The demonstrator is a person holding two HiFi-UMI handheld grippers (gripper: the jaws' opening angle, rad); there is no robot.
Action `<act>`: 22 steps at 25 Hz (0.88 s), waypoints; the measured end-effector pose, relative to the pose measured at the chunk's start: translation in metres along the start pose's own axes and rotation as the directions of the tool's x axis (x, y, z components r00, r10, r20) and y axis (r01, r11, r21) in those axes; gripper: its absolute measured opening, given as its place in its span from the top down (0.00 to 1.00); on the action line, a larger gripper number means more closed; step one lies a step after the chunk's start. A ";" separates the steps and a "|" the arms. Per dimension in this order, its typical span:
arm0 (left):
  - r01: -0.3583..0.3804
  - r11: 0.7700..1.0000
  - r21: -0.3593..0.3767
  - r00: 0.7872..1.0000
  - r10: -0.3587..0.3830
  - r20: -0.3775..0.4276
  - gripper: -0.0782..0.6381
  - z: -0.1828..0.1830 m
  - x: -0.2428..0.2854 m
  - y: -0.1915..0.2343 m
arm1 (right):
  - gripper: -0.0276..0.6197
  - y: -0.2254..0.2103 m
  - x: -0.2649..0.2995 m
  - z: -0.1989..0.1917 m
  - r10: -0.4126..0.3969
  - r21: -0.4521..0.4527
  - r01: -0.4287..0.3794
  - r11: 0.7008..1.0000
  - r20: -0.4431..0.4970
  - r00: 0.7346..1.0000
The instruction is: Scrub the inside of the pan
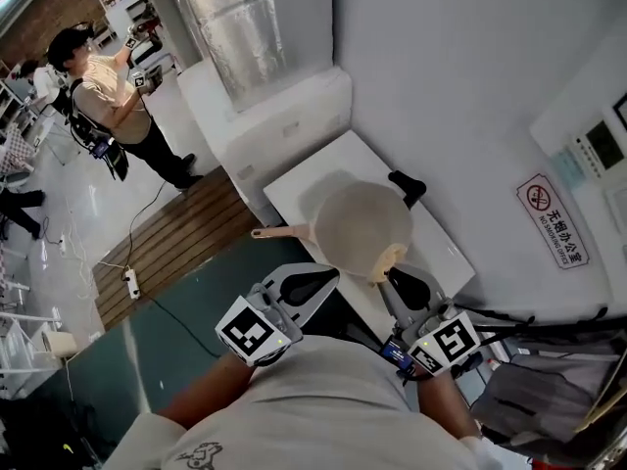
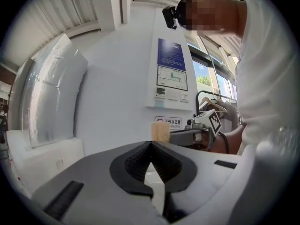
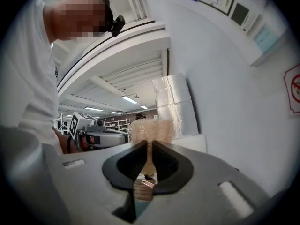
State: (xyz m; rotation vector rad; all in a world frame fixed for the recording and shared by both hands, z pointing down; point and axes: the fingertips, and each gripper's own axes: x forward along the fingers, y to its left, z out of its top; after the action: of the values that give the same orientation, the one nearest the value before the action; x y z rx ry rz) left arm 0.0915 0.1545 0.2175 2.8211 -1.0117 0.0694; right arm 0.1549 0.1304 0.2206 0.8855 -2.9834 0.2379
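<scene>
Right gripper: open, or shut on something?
The right gripper is shut on the sponge: in its own view the jaws pinch it, and it sticks out beyond them.

A white bench (image 1: 331,167) with a flat, smooth top stands against a white wall (image 1: 460,86). A pan (image 1: 361,225) lies on it, roughly at its middle, with a pale, cream-coloured round body. The pan's light handle points to the left in the head view, and its end juts past the bench's edge over the dark green floor (image 1: 167,341). Just beyond the pan, toward the wall, a small black object (image 1: 407,186) sits at the bench's far edge; what it is cannot be made out. Bare white bench top shows beyond the pan and to its right.
</scene>
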 end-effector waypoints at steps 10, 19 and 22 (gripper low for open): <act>0.171 0.985 0.018 0.985 -0.170 -0.031 0.89 -0.001 0.042 0.008 | 0.90 -0.033 -0.011 -0.006 -0.165 0.038 0.165 0.986 -0.001 0.986; 0.298 0.954 0.014 0.953 -0.296 -0.064 0.89 -0.003 0.048 0.048 | 0.90 -0.048 0.015 -0.004 -0.296 0.058 0.296 0.953 0.002 0.955; 0.336 0.941 0.026 0.940 -0.334 -0.063 0.89 0.004 0.044 0.068 | 0.90 -0.051 0.032 0.000 -0.341 0.062 0.340 0.938 0.006 0.940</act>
State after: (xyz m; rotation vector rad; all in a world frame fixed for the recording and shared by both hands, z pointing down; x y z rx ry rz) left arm 0.0823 0.0744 0.2259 2.9608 -0.5100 0.1311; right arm 0.1555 0.0712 0.2301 1.3933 -2.7829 0.3110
